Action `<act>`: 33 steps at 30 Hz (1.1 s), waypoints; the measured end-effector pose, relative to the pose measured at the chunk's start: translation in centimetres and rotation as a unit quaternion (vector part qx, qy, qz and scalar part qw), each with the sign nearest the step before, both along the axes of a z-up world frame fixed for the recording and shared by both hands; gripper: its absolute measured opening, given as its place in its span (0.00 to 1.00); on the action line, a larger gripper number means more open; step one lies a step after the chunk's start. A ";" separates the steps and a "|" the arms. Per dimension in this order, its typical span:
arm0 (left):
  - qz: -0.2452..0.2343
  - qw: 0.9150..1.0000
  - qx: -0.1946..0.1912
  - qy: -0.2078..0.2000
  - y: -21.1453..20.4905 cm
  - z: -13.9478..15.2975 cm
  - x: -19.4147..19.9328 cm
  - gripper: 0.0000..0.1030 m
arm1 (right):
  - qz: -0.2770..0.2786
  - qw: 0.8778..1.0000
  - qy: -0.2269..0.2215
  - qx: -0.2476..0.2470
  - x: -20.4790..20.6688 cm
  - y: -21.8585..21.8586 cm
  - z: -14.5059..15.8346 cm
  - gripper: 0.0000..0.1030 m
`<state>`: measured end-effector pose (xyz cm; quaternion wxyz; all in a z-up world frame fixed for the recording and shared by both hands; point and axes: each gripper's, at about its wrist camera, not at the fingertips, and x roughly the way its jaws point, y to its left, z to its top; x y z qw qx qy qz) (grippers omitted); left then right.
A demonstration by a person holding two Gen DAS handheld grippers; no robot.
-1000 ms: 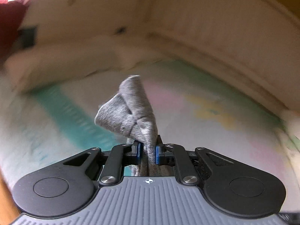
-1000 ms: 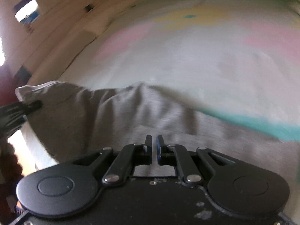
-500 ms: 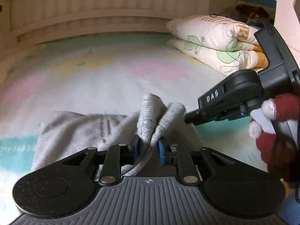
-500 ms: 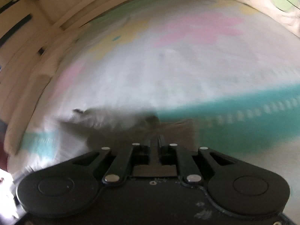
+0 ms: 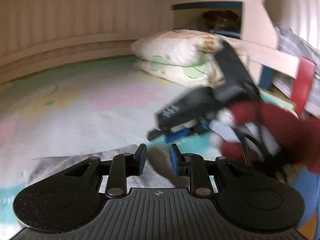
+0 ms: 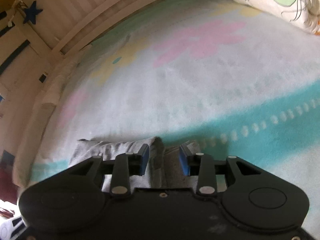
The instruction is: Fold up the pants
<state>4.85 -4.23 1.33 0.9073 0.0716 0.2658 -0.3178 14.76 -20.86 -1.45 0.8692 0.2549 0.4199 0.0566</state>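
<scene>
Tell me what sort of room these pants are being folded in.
Most likely a child's bedroom. The grey pants lie on a pastel blanket covering a bed, two printed pillows are stacked at its far end, and a blue star decorates the wall.

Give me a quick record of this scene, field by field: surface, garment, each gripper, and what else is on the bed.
surface: bed sheet with pink, yellow and teal pattern
garment: grey pants, lying on the sheet under both grippers
left gripper: jaws opening, pads apart, not pressing the cloth
right gripper: jaws opening, a fold of the pants between the pads, not pinched
hand: red and white glove holding the right gripper
other: two stacked pillows at the far end
</scene>
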 end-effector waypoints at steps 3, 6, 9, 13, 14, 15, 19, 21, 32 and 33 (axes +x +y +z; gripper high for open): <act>0.085 0.996 -0.016 0.036 2.7 0.2 3.5 0.25 | 0.018 0.999 0.008 0.031 -0.2 0.2 -0.7 0.43; 0.198 0.977 0.001 0.080 6.0 -0.9 6.7 0.25 | 0.042 0.998 0.025 0.035 -0.4 1.3 -1.6 0.43; 0.287 0.948 0.033 0.136 8.9 -2.7 9.0 0.25 | 0.061 0.997 0.044 0.027 -0.3 2.3 -2.8 0.45; 0.338 0.924 0.049 0.174 11.6 -4.6 10.3 0.25 | 0.065 0.996 0.063 0.004 -0.4 3.3 -4.2 0.47; 0.340 0.922 0.046 0.179 12.0 -4.9 10.4 0.25 | 0.067 0.995 0.068 0.006 -0.4 3.4 -4.6 0.48; 0.341 0.921 0.044 0.182 12.3 -4.9 10.5 0.25 | 0.068 0.995 0.072 0.008 -0.3 3.5 -5.0 0.48; 0.344 0.920 0.036 0.187 13.2 -5.1 10.4 0.25 | 0.058 0.995 0.077 0.034 -0.2 3.2 -5.7 0.52; 0.340 0.921 0.029 0.191 13.4 -5.0 10.8 0.25 | 0.058 0.993 0.079 0.064 0.1 2.8 -6.2 0.54; 0.351 0.917 0.014 0.189 15.0 -3.5 10.1 0.25 | 0.119 0.991 0.018 0.052 -0.5 5.3 -4.0 0.15; 0.355 0.916 0.012 0.188 15.2 -3.3 10.1 0.25 | 0.127 0.991 0.001 0.050 -0.9 5.5 -2.5 0.14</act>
